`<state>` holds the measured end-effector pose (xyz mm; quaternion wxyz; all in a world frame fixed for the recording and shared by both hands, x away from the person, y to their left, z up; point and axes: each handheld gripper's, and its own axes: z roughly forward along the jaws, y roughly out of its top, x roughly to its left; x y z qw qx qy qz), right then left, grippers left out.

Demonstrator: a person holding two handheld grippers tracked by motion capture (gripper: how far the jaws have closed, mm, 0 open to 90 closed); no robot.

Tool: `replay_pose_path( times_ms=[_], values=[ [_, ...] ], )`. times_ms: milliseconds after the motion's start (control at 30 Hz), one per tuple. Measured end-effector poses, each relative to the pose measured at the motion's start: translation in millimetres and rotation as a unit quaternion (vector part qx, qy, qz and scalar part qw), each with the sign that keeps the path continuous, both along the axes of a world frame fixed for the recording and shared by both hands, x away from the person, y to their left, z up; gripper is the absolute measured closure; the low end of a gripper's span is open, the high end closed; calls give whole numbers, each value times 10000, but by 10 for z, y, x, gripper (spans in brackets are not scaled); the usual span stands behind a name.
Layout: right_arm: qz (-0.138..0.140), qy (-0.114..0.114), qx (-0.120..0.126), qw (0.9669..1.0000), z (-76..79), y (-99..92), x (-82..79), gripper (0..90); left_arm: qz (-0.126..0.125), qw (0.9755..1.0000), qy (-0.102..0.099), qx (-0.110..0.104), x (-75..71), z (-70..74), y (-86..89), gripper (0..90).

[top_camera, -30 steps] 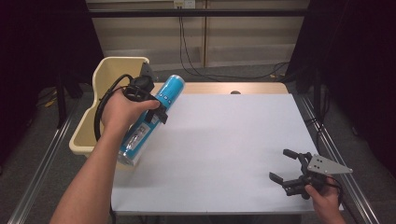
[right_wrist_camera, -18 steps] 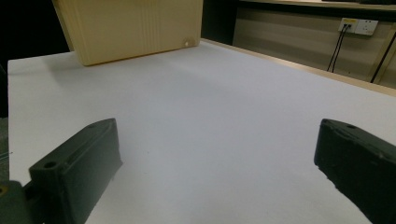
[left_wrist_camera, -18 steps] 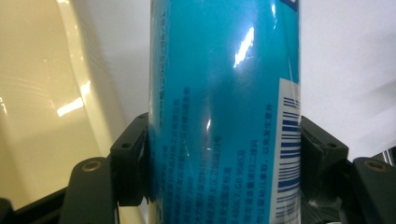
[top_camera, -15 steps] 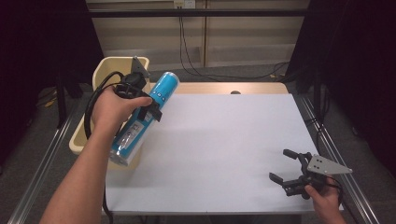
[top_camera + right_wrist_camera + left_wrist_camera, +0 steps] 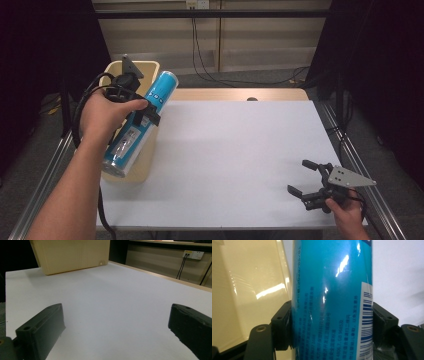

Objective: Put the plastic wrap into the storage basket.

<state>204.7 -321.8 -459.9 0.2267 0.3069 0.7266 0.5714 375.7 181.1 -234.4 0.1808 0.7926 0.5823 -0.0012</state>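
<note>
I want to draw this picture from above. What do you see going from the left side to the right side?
Left gripper squeezing the blue can over the beige bin → the bare white table → right gripper, jaws open, low at the right.

The white table (image 5: 230,160) lies bare for passage, with the beige bin (image 5: 142,167) blocking its left edge.

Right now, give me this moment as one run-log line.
left gripper: shut on blue can, tilted over beige bin | right gripper: open, nothing between jaws, low over white table | can not yet in bin
</note>
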Motion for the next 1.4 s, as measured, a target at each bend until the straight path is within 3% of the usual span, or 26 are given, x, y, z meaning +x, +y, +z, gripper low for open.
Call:
replay_pose_path(
  times_ms=[367,600,1200,1400],
  values=[
    [31,-9,-39,10000,-2,16,-4,0,294,9996,24,7,-29,12,184,321],
    [48,8,-35,10000,-7,21,2,0,539,9985,-61,25,-34,7,320,321],
    [92,31,-67,9999,-11,27,-3,0,938,9952,-71,252,-13,-219,515,321],
    [60,26,-71,10000,-5,22,-4,0,930,9951,-6,333,19,-317,531,321]
  ],
)
